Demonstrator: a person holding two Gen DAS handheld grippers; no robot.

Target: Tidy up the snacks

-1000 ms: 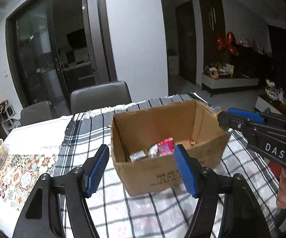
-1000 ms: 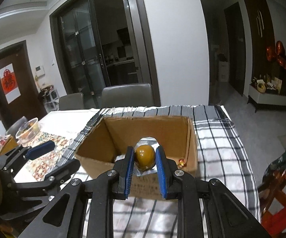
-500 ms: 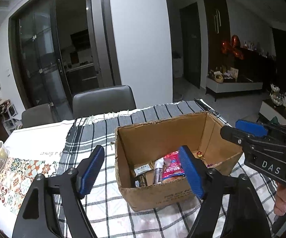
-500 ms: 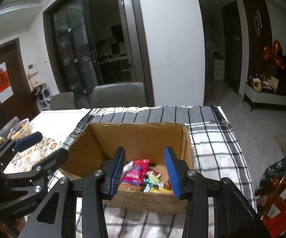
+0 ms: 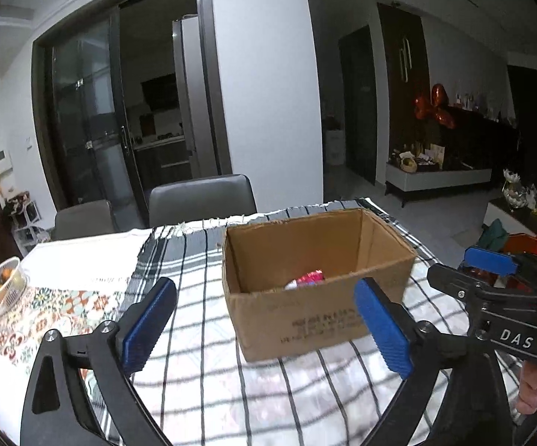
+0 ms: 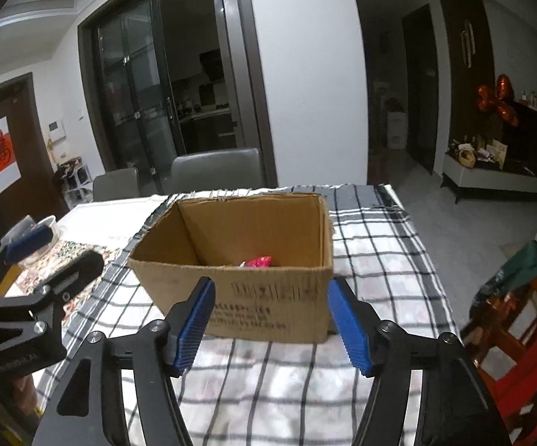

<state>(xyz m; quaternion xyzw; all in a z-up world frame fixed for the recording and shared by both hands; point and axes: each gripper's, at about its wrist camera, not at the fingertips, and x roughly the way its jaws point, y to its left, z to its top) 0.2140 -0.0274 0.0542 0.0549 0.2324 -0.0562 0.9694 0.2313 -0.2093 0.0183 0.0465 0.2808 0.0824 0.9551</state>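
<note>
An open cardboard box [image 5: 317, 304] stands on the checked tablecloth [image 5: 201, 379]; it also shows in the right wrist view [image 6: 268, 301]. A pink-red snack packet [image 5: 307, 278] shows inside it, also in the right wrist view [image 6: 259, 262]; other contents are hidden by the near wall. My left gripper [image 5: 264, 329] is open and empty, in front of the box. My right gripper [image 6: 272, 329] is open and empty, just short of the box's near wall. It also shows at the right edge of the left wrist view [image 5: 491, 282].
A clear bowl of fruit [image 5: 2, 290] sits on a patterned runner [image 5: 45, 319] at the table's left. Two grey chairs [image 5: 201, 200] stand at the far side. A red chair [image 6: 529, 327] stands right of the table.
The right gripper let go of a round brown snack over the box, opened wide and drew back. Both grippers pulled back and lower, so less of the box's inside shows.
</note>
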